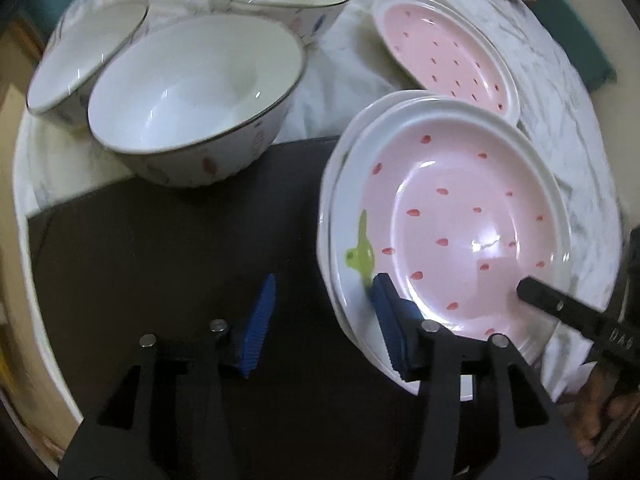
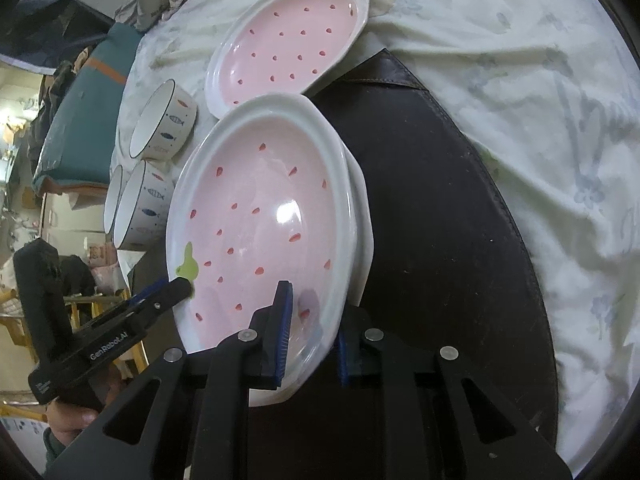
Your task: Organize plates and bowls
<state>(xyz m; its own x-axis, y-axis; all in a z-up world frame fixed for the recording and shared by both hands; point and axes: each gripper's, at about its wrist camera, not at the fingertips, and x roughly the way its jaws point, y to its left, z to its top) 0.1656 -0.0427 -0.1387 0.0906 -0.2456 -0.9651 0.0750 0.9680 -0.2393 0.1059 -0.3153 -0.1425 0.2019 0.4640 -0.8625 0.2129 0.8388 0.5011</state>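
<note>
Right gripper pinches the near rim of the top pink plate, stacked on another plate over the dark mat. Left gripper stands half open at that plate's rim, gripping nothing. A third pink plate lies just beyond; three bowls sit left. Stacking seems under way; next, I'd guess, release and fetch that third plate.

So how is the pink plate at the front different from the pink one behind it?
The front plate sits on top of another plate, over the dark mat; the back plate lies alone, mostly on the pale cloth. The right tool pinches the front plate's rim; nothing touches the back plate. Both are pink with red specks and white rims.
</note>
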